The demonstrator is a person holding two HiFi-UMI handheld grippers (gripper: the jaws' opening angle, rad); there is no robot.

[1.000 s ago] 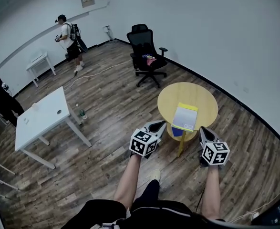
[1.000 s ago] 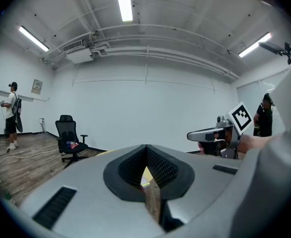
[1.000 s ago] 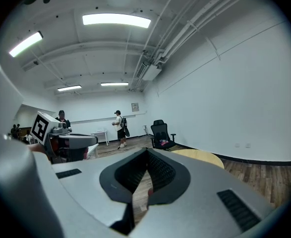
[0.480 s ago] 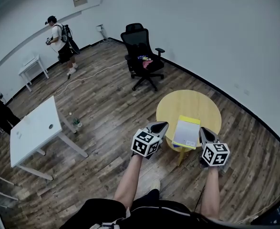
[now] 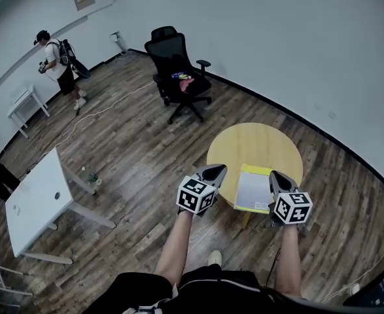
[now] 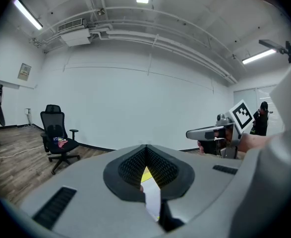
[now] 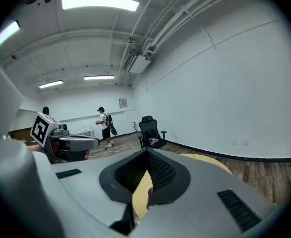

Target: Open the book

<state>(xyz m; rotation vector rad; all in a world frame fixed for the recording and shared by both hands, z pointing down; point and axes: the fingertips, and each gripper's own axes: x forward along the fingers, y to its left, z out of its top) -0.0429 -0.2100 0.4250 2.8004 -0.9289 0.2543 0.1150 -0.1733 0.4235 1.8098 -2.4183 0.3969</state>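
A closed book [image 5: 254, 190] with a pale cover and a yellow edge lies at the near rim of the round yellow table [image 5: 257, 146]. My left gripper [image 5: 216, 170] hovers just left of the book with its jaws shut and empty. My right gripper [image 5: 275, 175] is at the book's right edge, also shut on nothing. In the left gripper view the jaws [image 6: 146, 148] meet at the tip, and a strip of the book [image 6: 152, 200] shows below them. The right gripper view has its jaws [image 7: 146, 151] closed over the yellow tabletop [image 7: 209, 160].
A black office chair [image 5: 178, 70] stands beyond the table near the wall. A white table [image 5: 38, 198] is at the left, with a bottle [image 5: 92, 177] on the floor beside it. A person [image 5: 57, 61] stands far off at the left wall.
Both grippers have come forward to the round table. The book, earlier ahead of the tips, now lies between them. Both pairs of jaws stayed shut.
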